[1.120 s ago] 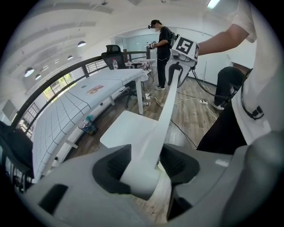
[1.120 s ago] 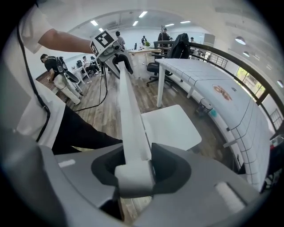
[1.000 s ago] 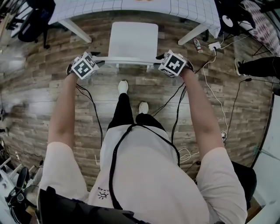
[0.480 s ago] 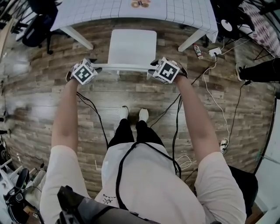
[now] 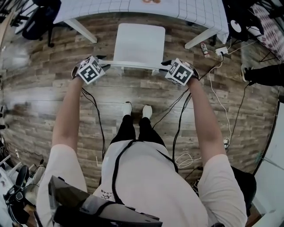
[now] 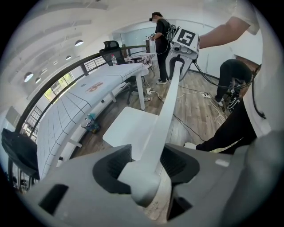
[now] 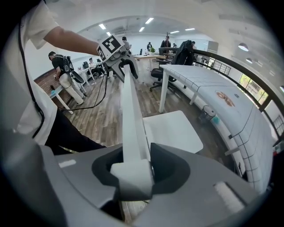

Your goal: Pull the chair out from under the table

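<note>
Two grippers at ends of chair (image 5: 140, 42) backrest rail: left gripper (image 5: 102, 67) closing, rail between pads; right gripper (image 5: 167, 68) clamped on rail. Seat just short of table (image 5: 111, 9). Rail crosswise, so probably pull evenly, straight toward person.

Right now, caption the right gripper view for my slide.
Right gripper shut on the backrest end of the white chair, gridded table beyond.

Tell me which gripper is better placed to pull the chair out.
Right, slightly: the right gripper is shut squarely on the backrest. The left gripper has its other end between jaws that are closing.
</note>
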`<state>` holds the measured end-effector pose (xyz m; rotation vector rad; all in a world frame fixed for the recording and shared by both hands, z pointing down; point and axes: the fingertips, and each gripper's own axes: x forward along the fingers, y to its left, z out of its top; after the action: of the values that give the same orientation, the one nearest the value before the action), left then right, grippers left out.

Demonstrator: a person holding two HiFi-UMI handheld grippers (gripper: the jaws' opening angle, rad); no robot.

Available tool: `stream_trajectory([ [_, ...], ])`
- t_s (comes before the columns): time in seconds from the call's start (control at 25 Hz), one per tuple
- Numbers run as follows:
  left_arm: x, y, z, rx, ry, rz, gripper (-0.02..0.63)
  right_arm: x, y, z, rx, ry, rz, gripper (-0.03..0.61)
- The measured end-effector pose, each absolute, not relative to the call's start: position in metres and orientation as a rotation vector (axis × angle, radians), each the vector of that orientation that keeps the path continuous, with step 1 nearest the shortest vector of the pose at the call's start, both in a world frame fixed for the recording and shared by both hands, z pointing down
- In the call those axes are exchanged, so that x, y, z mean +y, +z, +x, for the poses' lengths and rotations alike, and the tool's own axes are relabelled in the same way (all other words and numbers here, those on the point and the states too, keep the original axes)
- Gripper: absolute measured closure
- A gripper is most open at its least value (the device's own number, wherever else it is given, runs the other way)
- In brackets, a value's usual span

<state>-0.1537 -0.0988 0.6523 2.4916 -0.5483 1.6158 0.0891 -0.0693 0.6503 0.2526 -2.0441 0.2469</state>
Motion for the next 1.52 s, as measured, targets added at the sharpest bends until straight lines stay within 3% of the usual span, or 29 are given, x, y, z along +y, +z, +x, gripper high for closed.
stream_trajectory([
  [0.6,-0.074,0.656,-0.156,-0.292,1.702,2.568,0.474,-0.053,0.652,0.086,-1.975,0.185,0.142,0.463],
  [1.52,0.075,0.657,-0.159,-0.194,1.702,2.473,0.478,0.088,0.649,0.084,-1.974,0.22,0.092,0.462],
])
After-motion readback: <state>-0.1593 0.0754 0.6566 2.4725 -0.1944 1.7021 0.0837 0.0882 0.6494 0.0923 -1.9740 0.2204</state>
